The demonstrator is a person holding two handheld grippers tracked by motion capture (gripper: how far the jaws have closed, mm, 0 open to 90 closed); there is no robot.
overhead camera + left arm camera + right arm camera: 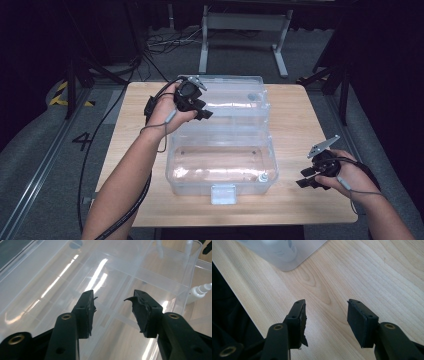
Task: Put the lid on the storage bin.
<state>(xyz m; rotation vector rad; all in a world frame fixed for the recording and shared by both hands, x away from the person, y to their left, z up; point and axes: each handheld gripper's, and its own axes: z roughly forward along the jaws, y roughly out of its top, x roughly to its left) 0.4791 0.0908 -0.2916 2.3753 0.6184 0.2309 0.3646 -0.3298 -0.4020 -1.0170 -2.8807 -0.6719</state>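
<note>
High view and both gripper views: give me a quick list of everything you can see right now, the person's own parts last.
Storage box: one, clear plastic, open at the table's middle, base toward the person.
Lid: one, clear, folded back on the far side.
Latch: one, pale, on the base's near wall.
Table: one, light wood.
Frame: one, pale metal, on the floor beyond the table.
Cables: several, black, on the far floor.
Left tongs: one, black, open, over the lid's left end.
Right tongs: one, black, open, over bare table right of the box.
Forearms: two, entering from the bottom.
</note>
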